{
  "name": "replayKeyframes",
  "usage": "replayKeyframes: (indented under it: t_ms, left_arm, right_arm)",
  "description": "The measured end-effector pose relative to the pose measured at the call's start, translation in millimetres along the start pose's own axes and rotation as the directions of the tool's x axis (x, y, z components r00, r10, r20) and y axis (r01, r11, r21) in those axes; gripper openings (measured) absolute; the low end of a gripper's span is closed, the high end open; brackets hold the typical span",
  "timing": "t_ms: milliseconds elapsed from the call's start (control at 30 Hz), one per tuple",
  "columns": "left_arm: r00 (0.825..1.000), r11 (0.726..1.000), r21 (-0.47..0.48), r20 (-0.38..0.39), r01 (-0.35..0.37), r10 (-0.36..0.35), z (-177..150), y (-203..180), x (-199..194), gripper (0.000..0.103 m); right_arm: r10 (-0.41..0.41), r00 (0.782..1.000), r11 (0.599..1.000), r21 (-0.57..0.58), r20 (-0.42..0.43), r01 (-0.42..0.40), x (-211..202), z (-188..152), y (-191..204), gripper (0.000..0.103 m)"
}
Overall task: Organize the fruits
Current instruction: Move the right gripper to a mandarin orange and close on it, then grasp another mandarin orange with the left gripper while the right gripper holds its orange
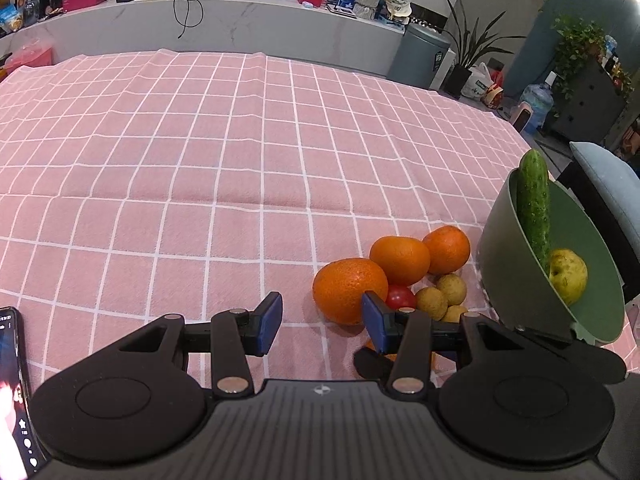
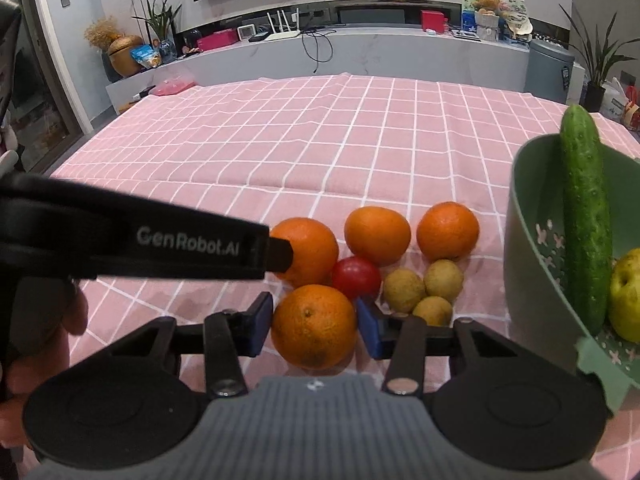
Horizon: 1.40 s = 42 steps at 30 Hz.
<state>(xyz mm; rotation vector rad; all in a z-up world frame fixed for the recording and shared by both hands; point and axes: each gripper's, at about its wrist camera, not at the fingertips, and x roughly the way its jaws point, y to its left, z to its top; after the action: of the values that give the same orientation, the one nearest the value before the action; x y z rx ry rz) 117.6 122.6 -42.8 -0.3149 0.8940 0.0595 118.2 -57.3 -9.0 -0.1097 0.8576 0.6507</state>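
Pink checked tablecloth [image 2: 320,152] fills mid-frame. Green bowl [image 2: 528,216] at right edge holds cucumber [image 2: 584,216] and yellow-green fruit [image 2: 628,296]. Right gripper [image 2: 316,326], lower centre, pads pressing nearest orange [image 2: 314,326]. Left gripper [image 1: 322,320] open, empty, oranges just right of it.

Dim, pinkish indoor light; soft shadows under the oranges [image 2: 314,326]; fisheye bends the edges; corners dark; near tool parts slightly blurred.
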Motion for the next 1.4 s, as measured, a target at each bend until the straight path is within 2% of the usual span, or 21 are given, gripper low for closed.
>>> replayKeyframes:
  t_ms: [233,633,967,1233,1400]
  left_arm:
    - [0.999,0.998,0.051,-0.021,0.036,-0.035,-2,-11,6,0.055]
    - [0.999,0.996,0.082,-0.048,0.019,-0.015,-2,-19,21,0.056]
    - [0.999,0.993,0.116,-0.039,-0.001,0.005,-6,-24,19,0.049]
    - [1.0,0.998,0.068,-0.008,0.017,-0.016,-10,-23,1,0.049]
    - [0.997,0.997,-0.012,0.009,0.078,-0.078,-10,-16,-18,0.049]
  right_arm:
    - [-0.071,0.997,0.997,-0.001,-0.011,0.071,-12,-8,-6,0.043]
    - [-0.065,0.998,0.998,0.02,-0.017,0.066,-12,-9,-16,0.045]
    - [-0.058,0.998,0.998,0.035,-0.028,0.059,-9,-12,-20,0.044]
    - [-0.038,0.999,0.999,-0.01,0.005,0.038,-23,-9,-14,0.043]
    - [-0.028,0.999,1.0,-0.012,0.026,0.028,-37,-4,-15,0.043]
